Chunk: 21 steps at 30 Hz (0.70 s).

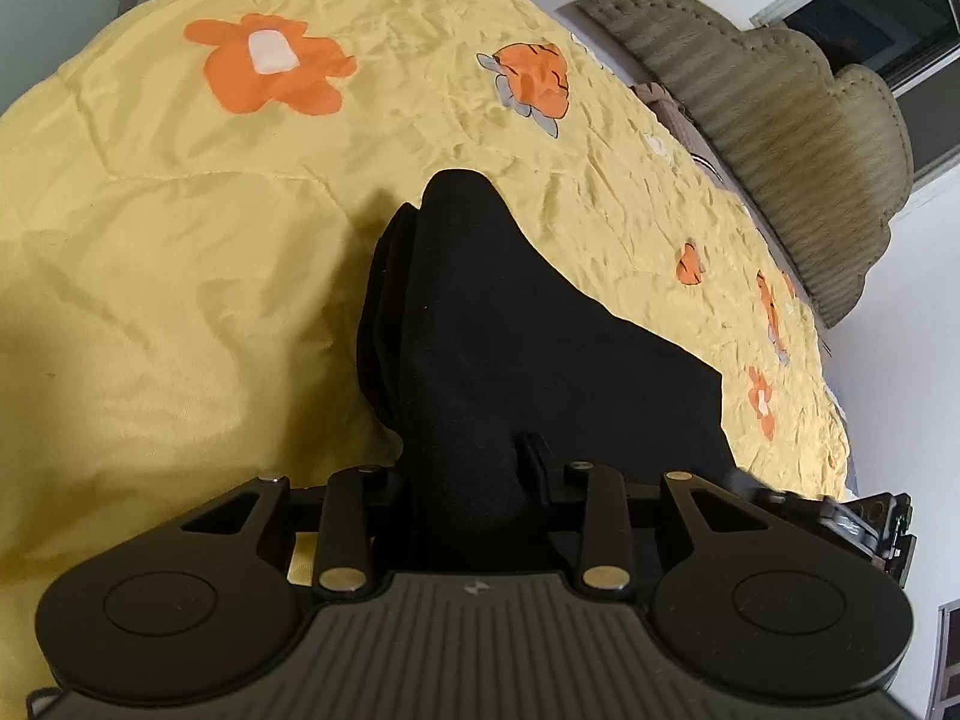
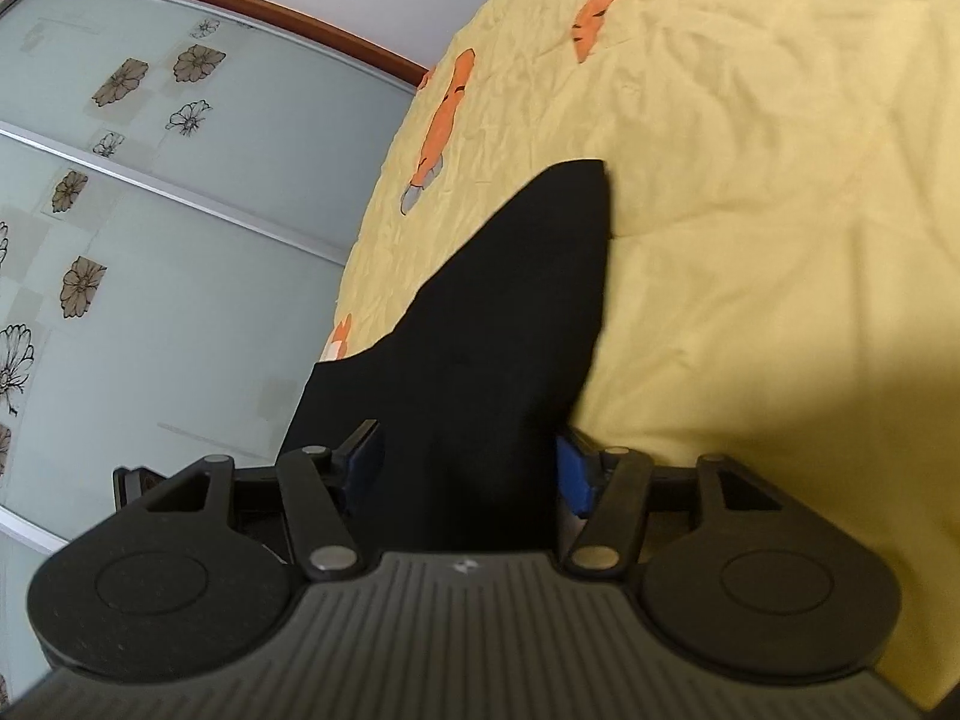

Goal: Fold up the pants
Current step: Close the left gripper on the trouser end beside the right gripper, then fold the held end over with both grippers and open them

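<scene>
The black pants (image 1: pixel 510 324) lie bunched and folded on a yellow bedspread (image 1: pixel 180 240) with orange flowers. In the left wrist view, my left gripper (image 1: pixel 468 462) is shut on a thick fold of the pants. The cloth fills the narrow gap, and its left finger is hidden behind the fabric. In the right wrist view, the pants (image 2: pixel 510 300) run away to a pointed corner. My right gripper (image 2: pixel 468 462) stands open around their near end. Its blue pads (image 2: pixel 573 474) sit on either side of the cloth with their faces showing.
An olive padded headboard (image 1: pixel 780 138) runs along the bed's far right edge, with a window (image 1: pixel 870 12) behind it. Frosted sliding wardrobe doors (image 2: pixel 180 210) with flower prints stand beyond the bed's left edge. The yellow bedspread (image 2: pixel 750 240) spreads out to the right of the pants.
</scene>
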Motion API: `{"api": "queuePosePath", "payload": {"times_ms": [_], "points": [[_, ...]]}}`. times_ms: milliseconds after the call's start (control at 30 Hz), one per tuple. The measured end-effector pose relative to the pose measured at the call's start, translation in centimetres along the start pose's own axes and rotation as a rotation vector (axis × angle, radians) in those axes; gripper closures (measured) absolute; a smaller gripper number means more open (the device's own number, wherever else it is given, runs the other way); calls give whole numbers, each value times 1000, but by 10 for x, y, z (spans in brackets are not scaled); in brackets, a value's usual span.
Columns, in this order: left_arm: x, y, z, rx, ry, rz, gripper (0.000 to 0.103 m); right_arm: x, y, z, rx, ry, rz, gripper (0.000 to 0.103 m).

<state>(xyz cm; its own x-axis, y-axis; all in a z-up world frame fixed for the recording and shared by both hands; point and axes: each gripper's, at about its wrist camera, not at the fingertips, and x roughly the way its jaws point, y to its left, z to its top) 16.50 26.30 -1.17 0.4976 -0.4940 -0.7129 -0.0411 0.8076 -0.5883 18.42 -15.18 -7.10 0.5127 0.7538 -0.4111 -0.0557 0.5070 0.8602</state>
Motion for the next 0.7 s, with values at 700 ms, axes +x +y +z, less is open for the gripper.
{"api": "queuePosePath", "payload": {"times_ms": [700], "points": [[16, -158, 1, 245, -84, -48, 83, -95, 36, 43, -175, -181, -55, 90]]}}
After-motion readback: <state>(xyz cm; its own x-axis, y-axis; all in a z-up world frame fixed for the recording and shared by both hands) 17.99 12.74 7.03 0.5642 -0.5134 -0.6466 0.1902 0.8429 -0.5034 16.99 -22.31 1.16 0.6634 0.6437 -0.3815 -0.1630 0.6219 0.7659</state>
